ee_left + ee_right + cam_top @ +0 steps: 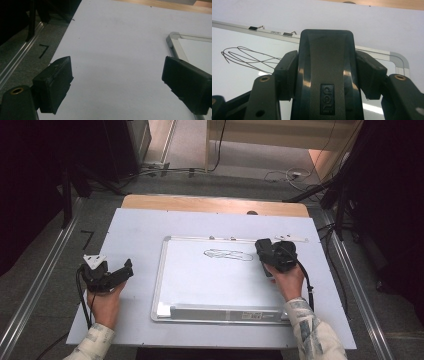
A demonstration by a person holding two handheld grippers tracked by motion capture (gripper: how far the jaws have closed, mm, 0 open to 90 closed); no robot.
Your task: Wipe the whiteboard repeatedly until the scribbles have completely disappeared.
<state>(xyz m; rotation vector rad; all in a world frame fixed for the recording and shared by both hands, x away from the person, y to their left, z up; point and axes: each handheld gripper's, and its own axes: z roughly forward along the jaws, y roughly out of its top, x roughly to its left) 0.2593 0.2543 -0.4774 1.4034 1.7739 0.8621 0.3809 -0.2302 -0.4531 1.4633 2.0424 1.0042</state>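
Two claws at work over a pale counter point(135, 227). Right claw point(263, 251) clamped on a black whiteboard eraser point(325, 75), jaws pressed to both its sides, "deli" stamped on its back. Eraser down on the whiteboard point(200, 277) near the upper right corner, just right of a thin black scribble point(227, 254). Whiteboard flat at mid-counter, silver-framed, tray edge toward the person. Left claw point(126, 268) well left of the board, jaws wide apart with nothing between them, only bare counter under them. Frame corner of the whiteboard beside its right jaw in the left gripper view.
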